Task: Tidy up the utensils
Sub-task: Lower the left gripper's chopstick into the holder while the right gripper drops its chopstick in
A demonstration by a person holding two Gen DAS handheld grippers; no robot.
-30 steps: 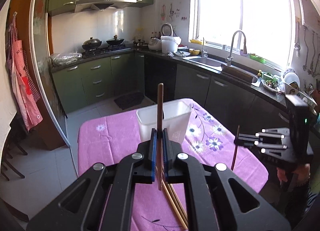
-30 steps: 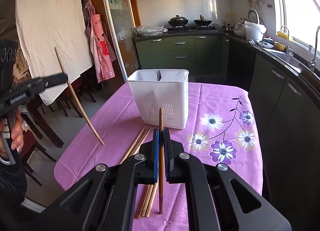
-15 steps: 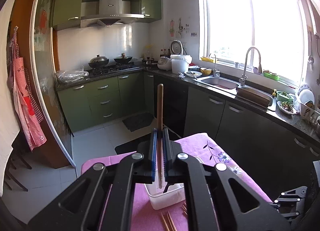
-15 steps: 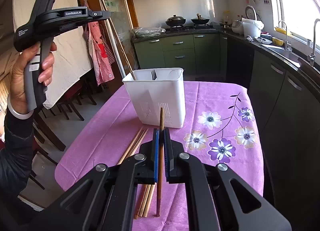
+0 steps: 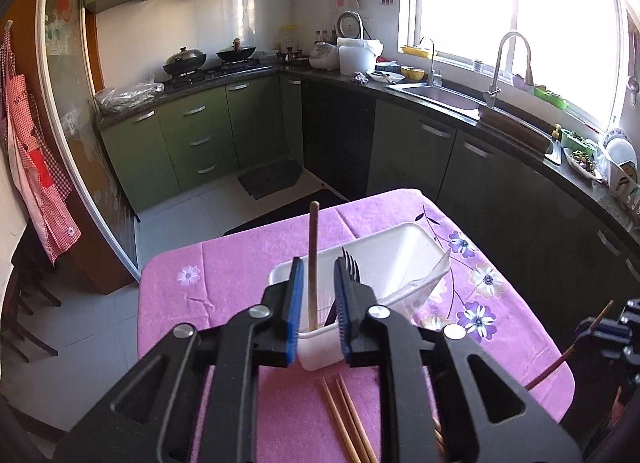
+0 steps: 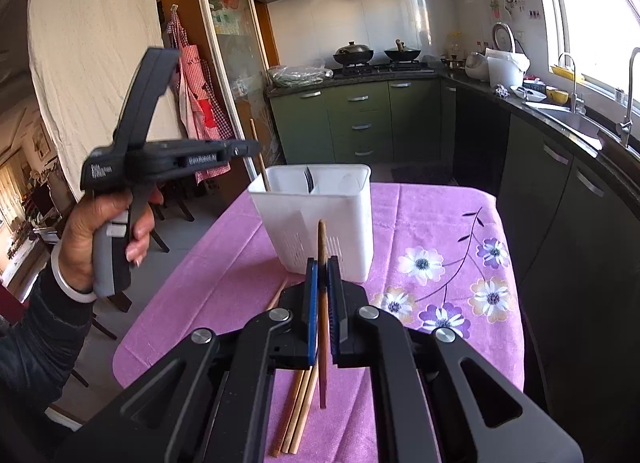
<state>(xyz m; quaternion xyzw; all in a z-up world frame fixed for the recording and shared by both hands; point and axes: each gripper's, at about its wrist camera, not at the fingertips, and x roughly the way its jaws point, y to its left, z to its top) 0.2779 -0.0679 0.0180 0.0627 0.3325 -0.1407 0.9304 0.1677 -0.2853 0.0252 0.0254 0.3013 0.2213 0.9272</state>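
Left gripper [image 5: 316, 295] jaws just opening, pads apart; right gripper [image 6: 322, 283] jaws clamped, raised.

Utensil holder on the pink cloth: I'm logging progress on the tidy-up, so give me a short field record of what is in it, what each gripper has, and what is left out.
holder: white utensil holder, upright on the pink tablecloth
in holder: dark forks; one chopstick standing in the near end
left gripper: fingers just opened, apart either side of that chopstick
right gripper: shut on a second chopstick
left out: loose chopsticks lying on the cloth in front of the holder
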